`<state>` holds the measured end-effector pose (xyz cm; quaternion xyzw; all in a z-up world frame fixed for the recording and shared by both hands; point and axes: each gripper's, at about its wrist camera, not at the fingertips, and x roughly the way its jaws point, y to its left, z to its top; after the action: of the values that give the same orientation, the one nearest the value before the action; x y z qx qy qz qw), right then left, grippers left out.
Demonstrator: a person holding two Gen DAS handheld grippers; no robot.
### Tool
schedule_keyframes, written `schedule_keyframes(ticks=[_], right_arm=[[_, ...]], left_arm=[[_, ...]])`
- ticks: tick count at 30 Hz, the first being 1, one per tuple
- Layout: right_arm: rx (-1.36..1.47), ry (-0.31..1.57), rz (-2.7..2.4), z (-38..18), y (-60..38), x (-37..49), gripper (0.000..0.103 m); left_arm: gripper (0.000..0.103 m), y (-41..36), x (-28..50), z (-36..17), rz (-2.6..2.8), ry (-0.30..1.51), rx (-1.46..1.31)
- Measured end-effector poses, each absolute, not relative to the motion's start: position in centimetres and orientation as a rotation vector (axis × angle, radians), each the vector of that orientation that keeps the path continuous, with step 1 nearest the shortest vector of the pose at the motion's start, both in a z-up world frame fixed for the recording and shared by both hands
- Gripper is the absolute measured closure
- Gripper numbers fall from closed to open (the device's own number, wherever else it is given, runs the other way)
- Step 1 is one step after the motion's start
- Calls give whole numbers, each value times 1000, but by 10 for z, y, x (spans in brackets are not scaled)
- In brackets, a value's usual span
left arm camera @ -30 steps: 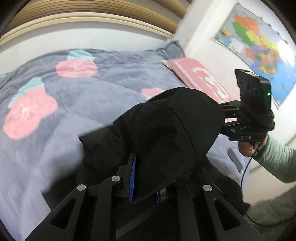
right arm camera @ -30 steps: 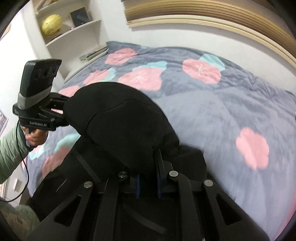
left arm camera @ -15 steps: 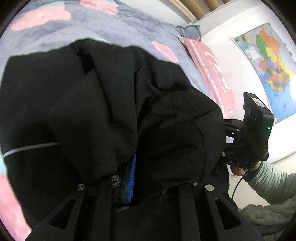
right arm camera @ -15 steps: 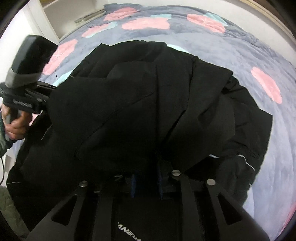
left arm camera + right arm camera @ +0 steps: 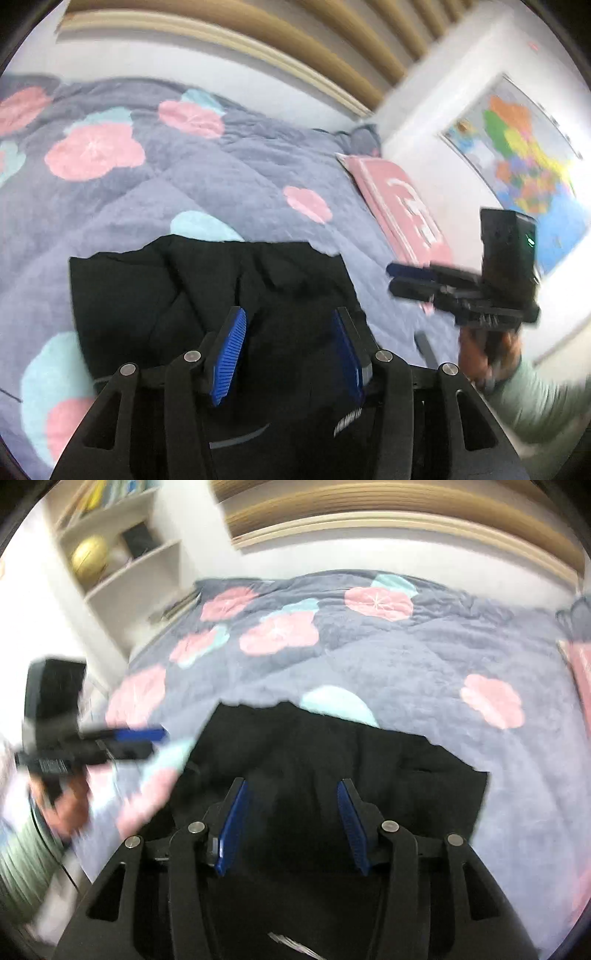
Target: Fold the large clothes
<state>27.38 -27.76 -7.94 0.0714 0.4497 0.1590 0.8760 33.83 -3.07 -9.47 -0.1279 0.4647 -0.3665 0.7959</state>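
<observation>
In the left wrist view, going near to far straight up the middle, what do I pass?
left gripper, jaws open, just opened, nothing clamped → black garment → flowered grey bedspread → white wall → wooden slats.

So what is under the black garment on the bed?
The black garment lies on the grey flowered quilt; the quilt shows all around it, with a pale blue flower running under its far edge. What is beneath its middle is covered, so I cannot tell.
</observation>
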Motion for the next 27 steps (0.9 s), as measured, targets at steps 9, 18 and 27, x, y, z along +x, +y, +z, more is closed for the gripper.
schedule_keyframes(ticks=[9, 18, 27], right_arm=[[132, 1303, 253, -224, -246, 286, 52], [163, 1167, 271, -204, -255, 240, 52], [120, 1000, 285, -152, -239, 202, 52]], left_arm=[[53, -73, 334, -227, -622, 1313, -127], [52, -60, 295, -184, -650, 1161, -87], [52, -46, 252, -183, -667, 1090, -135]])
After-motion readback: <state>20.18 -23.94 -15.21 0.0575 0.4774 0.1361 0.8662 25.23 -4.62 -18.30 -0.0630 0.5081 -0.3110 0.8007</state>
